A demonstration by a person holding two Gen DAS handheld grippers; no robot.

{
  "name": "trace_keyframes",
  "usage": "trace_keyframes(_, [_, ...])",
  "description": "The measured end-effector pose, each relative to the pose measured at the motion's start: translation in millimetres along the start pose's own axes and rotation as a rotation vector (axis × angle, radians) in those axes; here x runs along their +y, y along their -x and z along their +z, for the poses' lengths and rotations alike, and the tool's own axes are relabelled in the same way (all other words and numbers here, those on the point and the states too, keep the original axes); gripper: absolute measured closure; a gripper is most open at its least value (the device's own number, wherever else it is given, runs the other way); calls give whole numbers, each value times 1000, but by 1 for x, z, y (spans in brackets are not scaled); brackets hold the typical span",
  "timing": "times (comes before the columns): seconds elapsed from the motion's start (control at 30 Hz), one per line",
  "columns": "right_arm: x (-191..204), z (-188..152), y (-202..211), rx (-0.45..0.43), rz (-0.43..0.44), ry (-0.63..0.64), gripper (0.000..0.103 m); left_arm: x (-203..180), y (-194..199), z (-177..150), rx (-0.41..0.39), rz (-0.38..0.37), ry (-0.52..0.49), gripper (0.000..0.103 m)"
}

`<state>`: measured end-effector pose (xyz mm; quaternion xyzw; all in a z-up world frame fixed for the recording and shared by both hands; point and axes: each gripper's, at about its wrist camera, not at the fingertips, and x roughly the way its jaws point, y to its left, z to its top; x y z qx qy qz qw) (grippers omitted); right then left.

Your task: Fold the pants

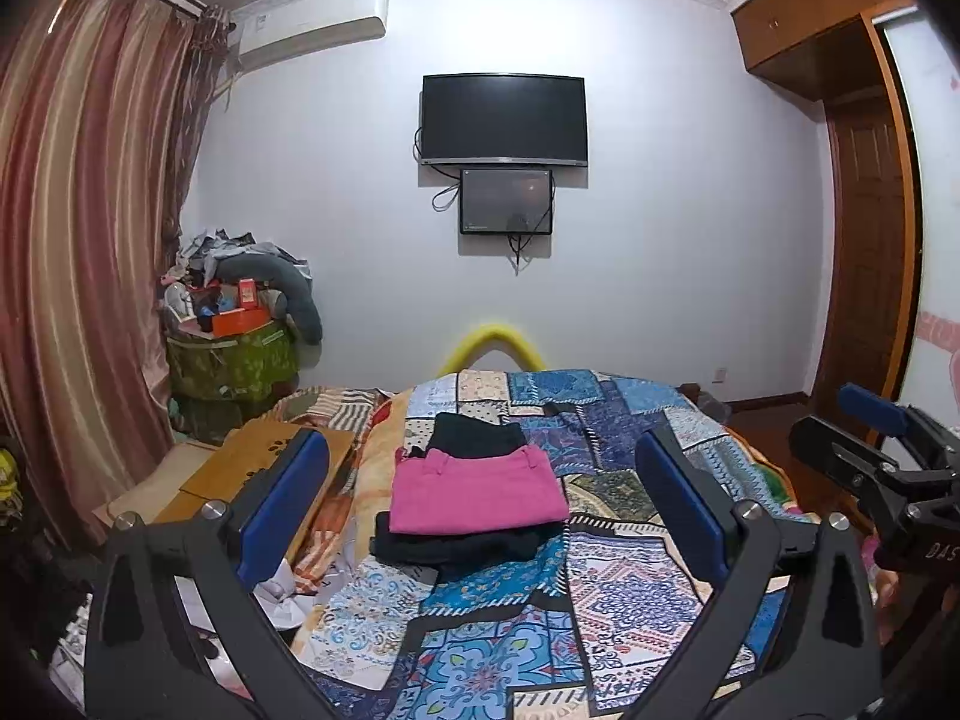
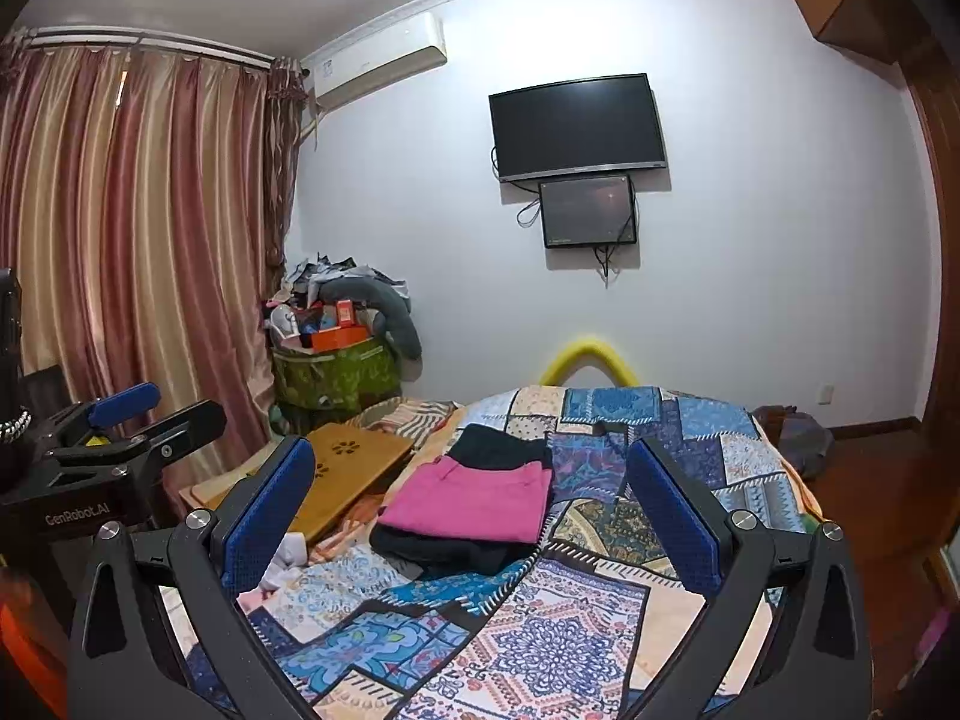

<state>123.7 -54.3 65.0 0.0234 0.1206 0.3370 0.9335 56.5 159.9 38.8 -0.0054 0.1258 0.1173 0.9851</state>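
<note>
Folded pink pants (image 1: 477, 492) lie on top of a folded black garment (image 1: 456, 546) on the patchwork bed cover (image 1: 630, 588). Another folded black garment (image 1: 480, 435) lies just behind them. The stack also shows in the right wrist view, with the pink pants (image 2: 474, 501) uppermost. My left gripper (image 1: 480, 504) is open and empty, held above the bed short of the stack. My right gripper (image 2: 471, 507) is open and empty too, held back from the stack. The right gripper also shows at the right edge of the left wrist view (image 1: 870, 426).
A wooden lap desk (image 2: 342, 474) lies at the bed's left side. A green hamper piled with clutter (image 1: 231, 354) stands by the striped curtain (image 1: 78, 240). A TV (image 1: 503, 119) hangs on the far wall. A wooden door (image 1: 864, 252) is at the right.
</note>
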Motion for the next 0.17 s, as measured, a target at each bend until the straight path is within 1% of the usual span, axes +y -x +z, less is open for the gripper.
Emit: trace_keyframes(0.17, [0, -2, -2, 12, 2, -7, 0, -2, -1, -2, 3, -12, 2, 0])
